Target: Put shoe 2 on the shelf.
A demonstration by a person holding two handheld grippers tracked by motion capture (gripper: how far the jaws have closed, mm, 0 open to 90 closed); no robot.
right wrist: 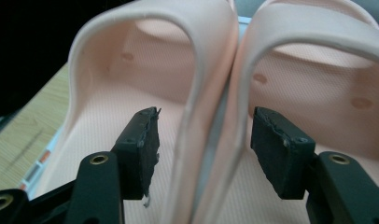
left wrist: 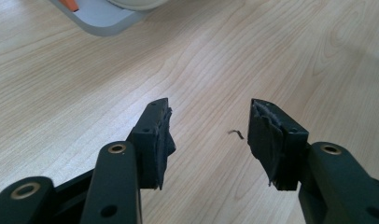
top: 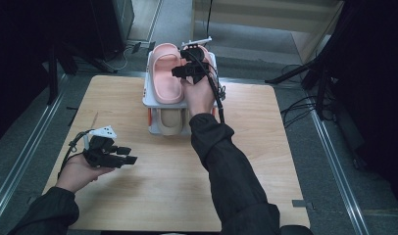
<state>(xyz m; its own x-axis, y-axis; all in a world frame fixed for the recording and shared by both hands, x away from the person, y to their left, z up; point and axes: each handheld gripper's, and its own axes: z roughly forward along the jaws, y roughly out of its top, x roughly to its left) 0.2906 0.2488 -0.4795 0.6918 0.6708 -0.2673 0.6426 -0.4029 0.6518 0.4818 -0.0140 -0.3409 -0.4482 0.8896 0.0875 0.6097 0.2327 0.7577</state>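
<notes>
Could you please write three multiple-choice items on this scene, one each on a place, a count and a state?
1. Where do the pink slippers lie?
A. on the rack's top shelf
B. on the bare table
C. on the floor

2. How many pink slippers are there?
A. one
B. two
C. three

3. How does the left tool stand?
A. shut on a slipper
B. shut on nothing
C. open over bare wood

Key: 1 A, they lie on top of the white rack; 2 B, the right tool view shows two side by side; 3 C, its jaws gape above the table.
</notes>
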